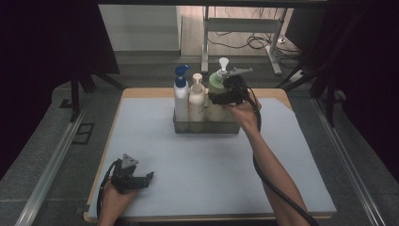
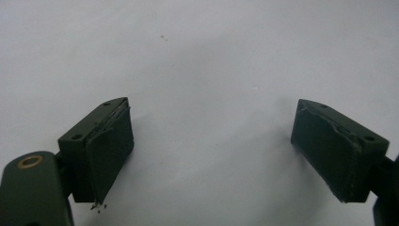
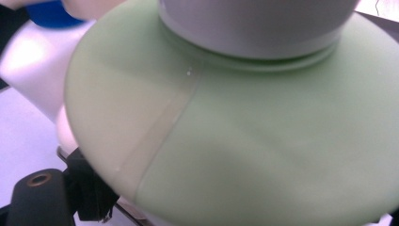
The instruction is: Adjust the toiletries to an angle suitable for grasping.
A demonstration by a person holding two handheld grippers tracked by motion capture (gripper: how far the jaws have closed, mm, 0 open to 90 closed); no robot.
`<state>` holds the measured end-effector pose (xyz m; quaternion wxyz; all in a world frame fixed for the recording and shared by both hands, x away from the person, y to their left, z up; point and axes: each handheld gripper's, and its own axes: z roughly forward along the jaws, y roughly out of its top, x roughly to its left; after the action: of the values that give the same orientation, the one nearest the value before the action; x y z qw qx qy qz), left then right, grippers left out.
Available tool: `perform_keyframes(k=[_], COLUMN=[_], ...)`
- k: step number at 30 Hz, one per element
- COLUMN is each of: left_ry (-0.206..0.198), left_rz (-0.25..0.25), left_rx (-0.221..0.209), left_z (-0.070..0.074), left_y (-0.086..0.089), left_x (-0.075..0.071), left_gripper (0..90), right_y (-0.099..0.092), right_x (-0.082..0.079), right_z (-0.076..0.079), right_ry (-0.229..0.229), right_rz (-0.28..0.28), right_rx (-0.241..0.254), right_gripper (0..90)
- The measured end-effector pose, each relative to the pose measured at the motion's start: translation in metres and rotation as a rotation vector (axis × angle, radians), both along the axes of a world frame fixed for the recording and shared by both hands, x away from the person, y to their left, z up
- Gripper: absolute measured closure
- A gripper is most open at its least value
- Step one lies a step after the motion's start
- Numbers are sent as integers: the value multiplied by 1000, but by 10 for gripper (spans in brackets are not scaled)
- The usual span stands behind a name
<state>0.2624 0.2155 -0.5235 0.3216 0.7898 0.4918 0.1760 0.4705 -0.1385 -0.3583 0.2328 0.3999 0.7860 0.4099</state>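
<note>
A: At the far edge of the bench (image 1: 141, 141), your right gripper (image 1: 225, 98) is up against the green bottle (image 1: 217, 84). That bottle stands at the right end of the clear tray (image 1: 207, 128), which sits near the middle of the far edge.

B: Do my jaws have hold of it?

A: I can't tell. In the right gripper view the green bottle (image 3: 263, 141) sits between your jaws at its shoulder, just under the white pump collar (image 3: 254, 23). The left jaw shows beside the bottle's edge, close or touching; the right jaw is hidden behind the bottle. The jaws stand wide, but whether the pads press on it isn't clear.

B: What stands beside it?

A: A cream bottle (image 1: 197, 101) just to its left, then a white bottle with a blue pump (image 1: 180, 94) at the tray's left end. All three stand upright, close together.

B: And my other hand?

A: Your left gripper (image 1: 149, 177) rests near the bench's near left corner, well apart from the tray. In the left gripper view your left gripper (image 2: 211, 155) has its jaws spread wide with nothing between them, just the pale mat below.
</note>
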Motion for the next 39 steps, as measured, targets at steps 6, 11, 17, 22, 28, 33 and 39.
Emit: perform_keyframes(k=[6,11,17,22,28,33,39], left_ry=[-2,-2,-2,-1,-1,-2,-2], left_rz=[0,-1,-1,-1,-1,0,-1], left_rx=[-1,0,-1,0,0,0,1], left_z=[0,0,0,0,0,0,0], left_y=[0,0,0,0,0,0,0], left_x=[0,0,0,0,0,0,0], left_gripper=[135,134,135,135,134,134,134], right_y=[1,3,3,1,-2,-5,-4], right_x=[2,3,2,3,3,3,3], right_z=[-12,-26,-40,-50,-56,-57,-58], right_ry=[14,31,47,57,63,63,61], right_rz=[1,5,5,-5,-12,-9,-11], right_rx=[-7,-20,-18,-27,-11,-1,-3], right_gripper=[124,123,122,122,120,119,115])
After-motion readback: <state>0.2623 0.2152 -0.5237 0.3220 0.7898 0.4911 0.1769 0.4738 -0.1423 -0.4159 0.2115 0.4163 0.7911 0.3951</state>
